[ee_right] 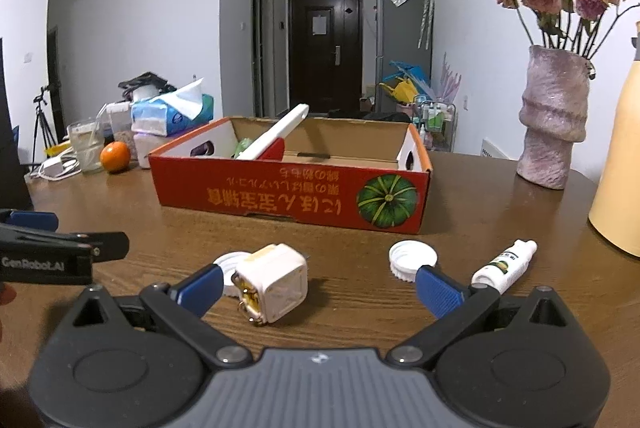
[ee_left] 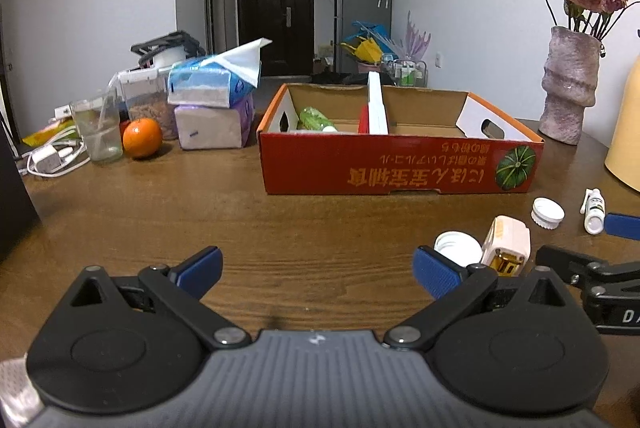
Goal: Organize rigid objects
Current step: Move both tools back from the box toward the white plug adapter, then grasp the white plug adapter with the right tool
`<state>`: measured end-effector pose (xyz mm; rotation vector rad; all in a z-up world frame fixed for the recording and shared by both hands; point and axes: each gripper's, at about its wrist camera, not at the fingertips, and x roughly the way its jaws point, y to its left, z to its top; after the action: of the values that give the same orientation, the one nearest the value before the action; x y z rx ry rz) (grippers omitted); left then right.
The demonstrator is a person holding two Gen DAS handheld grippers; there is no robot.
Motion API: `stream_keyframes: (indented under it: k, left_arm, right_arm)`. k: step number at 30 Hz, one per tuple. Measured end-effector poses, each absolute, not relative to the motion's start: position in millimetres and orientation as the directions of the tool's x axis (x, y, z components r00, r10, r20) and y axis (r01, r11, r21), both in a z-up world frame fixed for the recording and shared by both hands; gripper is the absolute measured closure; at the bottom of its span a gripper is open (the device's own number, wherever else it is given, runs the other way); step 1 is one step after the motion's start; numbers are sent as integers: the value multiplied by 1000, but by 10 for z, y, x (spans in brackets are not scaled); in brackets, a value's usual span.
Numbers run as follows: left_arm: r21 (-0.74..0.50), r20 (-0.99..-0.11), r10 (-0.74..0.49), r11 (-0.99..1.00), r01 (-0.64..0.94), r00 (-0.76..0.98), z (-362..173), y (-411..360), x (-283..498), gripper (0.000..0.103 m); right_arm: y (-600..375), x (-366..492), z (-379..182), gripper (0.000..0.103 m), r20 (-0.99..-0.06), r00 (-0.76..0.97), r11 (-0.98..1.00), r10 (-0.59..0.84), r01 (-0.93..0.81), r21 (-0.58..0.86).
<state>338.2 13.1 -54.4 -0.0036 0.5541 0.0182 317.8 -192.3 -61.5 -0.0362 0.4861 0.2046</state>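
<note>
Orange-red cardboard box [ee_right: 292, 187] sits far on the desk [ee_right: 120, 211], its white divider keeping sorts apart. Nearer, left to right: white charger plug [ee_right: 276, 280], cap [ee_right: 412, 260], small bottle [ee_right: 504, 266] (label unreadable). Left claw [ee_left: 318, 274], marked "GenRobot.AI", and right claw [ee_right: 318, 288] gape empty.

Green bottle [ee_left: 316, 118] half hidden in box [ee_left: 400, 167], yellow object [ee_right: 618, 163] cropped
</note>
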Motion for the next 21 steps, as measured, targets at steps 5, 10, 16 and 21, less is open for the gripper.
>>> stream_keyframes:
  k: [5,10,16,21]
  left_arm:
    - [-17,-549,-4,1000,-6,836,-584,161,3438,0]
    - [-24,-547,-10,1000,-3,837,-580,170,3447,0]
    - [-30,-545,-6,999,-12,838,-574,191,3454,0]
    - [-38,-543,-6,999,-17,839,-567,210,3462,0]
  right_arm:
    - [-1851,3257,-695,6,-501,841,973,205,-232,10]
    - [-1766,3344,-734,6,-497,837,965,227,-262,-1]
    - [-1675,3572,-793,16,-533,822,969,202,-246,-11]
    - [-1689,3705,-823,35,-553,795,962,250,-267,53]
